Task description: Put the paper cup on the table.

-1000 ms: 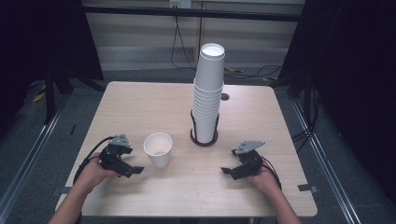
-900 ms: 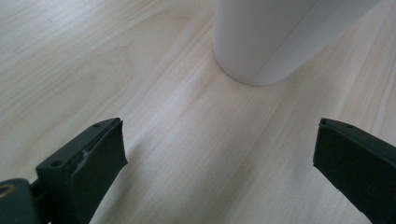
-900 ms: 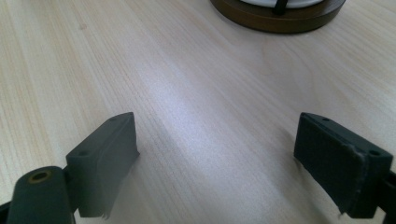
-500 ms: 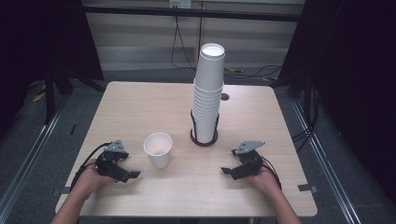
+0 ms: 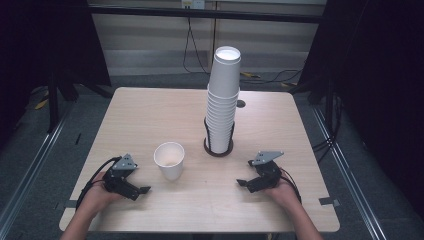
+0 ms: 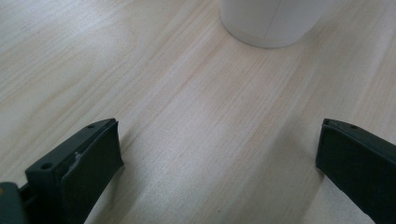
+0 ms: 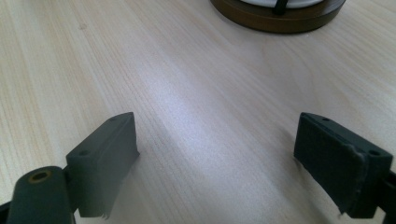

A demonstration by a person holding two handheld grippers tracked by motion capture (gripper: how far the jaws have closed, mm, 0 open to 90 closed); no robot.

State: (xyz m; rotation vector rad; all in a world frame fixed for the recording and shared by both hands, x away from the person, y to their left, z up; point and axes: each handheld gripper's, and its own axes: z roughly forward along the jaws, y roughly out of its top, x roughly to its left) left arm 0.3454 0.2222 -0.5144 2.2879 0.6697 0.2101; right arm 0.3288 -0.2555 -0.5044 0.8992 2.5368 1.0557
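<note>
Currently both grippers, left point(image 5: 142, 190) and right point(image 5: 241, 183), are released, the left's jaws just widened, nothing between. Cup point(image 5: 169, 160) stands at frame centre; a clumsy approach could tip it.

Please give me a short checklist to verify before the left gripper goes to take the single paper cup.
1. Left gripper open, nothing between its jaws, which have just been opening: ok.
2. Single paper cup upright, mouth up: ok.
3. Table bare between left gripper and cup: ok.
4. Cup apart from the cup stack in its holder: ok.
5. Right gripper open, resting aside: ok.
6. Cup empty inside: cannot tell.
</note>
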